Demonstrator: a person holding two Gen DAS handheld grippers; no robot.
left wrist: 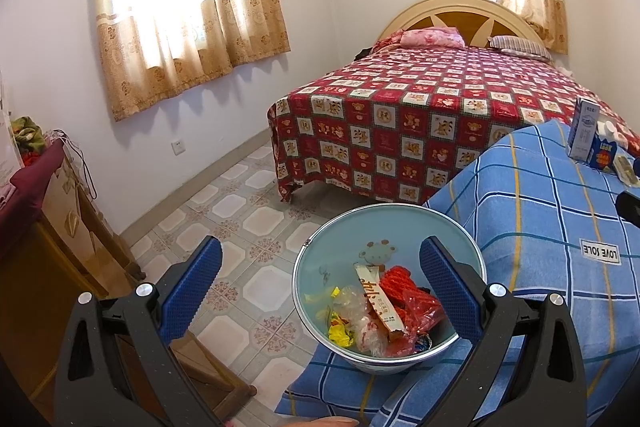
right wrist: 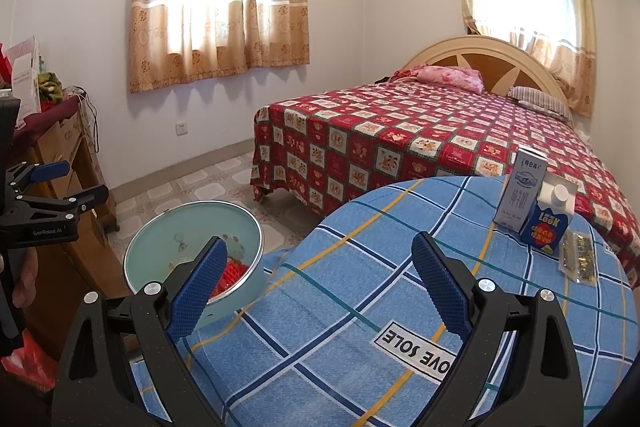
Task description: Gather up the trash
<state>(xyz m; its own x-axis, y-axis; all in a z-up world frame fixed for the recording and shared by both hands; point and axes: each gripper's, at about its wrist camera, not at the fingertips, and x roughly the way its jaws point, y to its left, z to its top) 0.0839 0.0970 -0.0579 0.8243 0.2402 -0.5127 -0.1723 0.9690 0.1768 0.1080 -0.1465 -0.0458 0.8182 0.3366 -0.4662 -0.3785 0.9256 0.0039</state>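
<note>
A pale blue bin point(left wrist: 400, 227) point(right wrist: 160, 239) stands at the left edge of the blue checked table point(left wrist: 540, 211) point(right wrist: 360, 267). It holds crumpled wrappers point(left wrist: 380, 307), red, yellow and clear. My left gripper point(left wrist: 320, 275) hovers open above the bin, with nothing between its fingers. My right gripper point(right wrist: 320, 279) is open over the tablecloth, empty. At the table's far right stand a white carton point(right wrist: 522, 191) point(left wrist: 582, 131) and a blue carton point(right wrist: 548, 223) point(left wrist: 604, 151). Beside them lies a clear packet point(right wrist: 578, 257). The left gripper point(right wrist: 52, 203) also shows at the left of the right wrist view.
A bed with a red patterned cover point(left wrist: 420, 115) point(right wrist: 400, 147) lies behind the table. A wooden cabinet point(left wrist: 60, 247) point(right wrist: 72, 187) with cloth and clutter stands on the left. Tiled floor point(left wrist: 240, 227) runs between cabinet and bed. A person's hand point(right wrist: 24, 279) holds the left gripper.
</note>
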